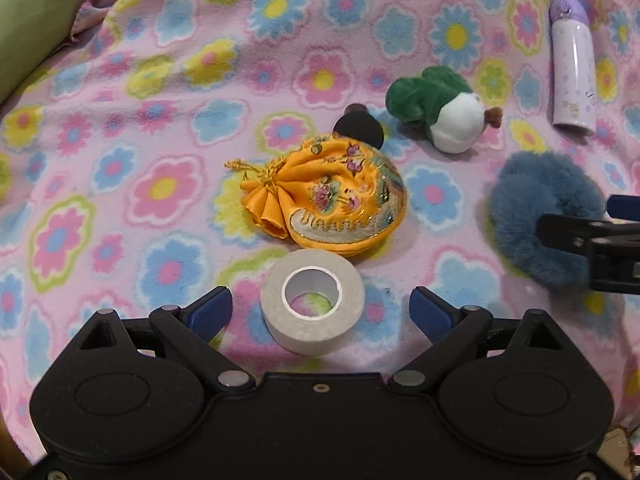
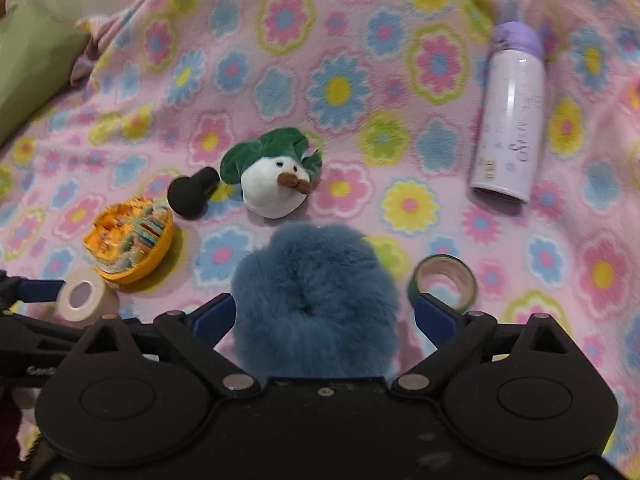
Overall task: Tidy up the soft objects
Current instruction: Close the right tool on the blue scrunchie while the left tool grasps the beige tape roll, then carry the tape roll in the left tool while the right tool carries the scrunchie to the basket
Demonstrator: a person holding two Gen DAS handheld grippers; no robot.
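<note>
- Surface: pink fleece blanket with a blue, yellow and pink flower print (image 1: 120, 92) covers the whole work area; a plain green cushion (image 1: 28, 20) is cut off at the far left edge in both views.
- Left gripper (image 1: 322, 308): jaws spread wide, holding nothing. The white roll of tape (image 1: 312, 306) lies flat on the blanket between the blue finger pads (image 1: 210, 308), a gap on each side, no contact.
- Just beyond the roll: orange embroidered satin drawstring pouch (image 1: 332, 196), lying on its side with the gathered neck to the left. Embroidery detail is not readable.
- Behind the pouch: black matte rounded knob-shaped object (image 1: 362, 126), lower part hidden by the pouch in the left view; the right view shows a ball with a short stub, identity unclear.
- Right of that: small plush toy with white head, green hat and brown nose (image 1: 440, 112), lying on the blanket, apart from the pouch.
- Right gripper (image 2: 324, 318): jaws spread, nothing clamped. The fluffy blue-grey fur scrunchie (image 2: 316, 300) sits between the fingers; its near edge is hidden under the gripper body, and whether the fur brushes the pads cannot be told.
- Right of the right-hand finger: dark green tape roll (image 2: 444, 280), partly covered by the fingertip.
- Far right: lilac cylindrical bottle with a purple cap (image 2: 512, 112), lying down; label script is too blurred to read.
</note>
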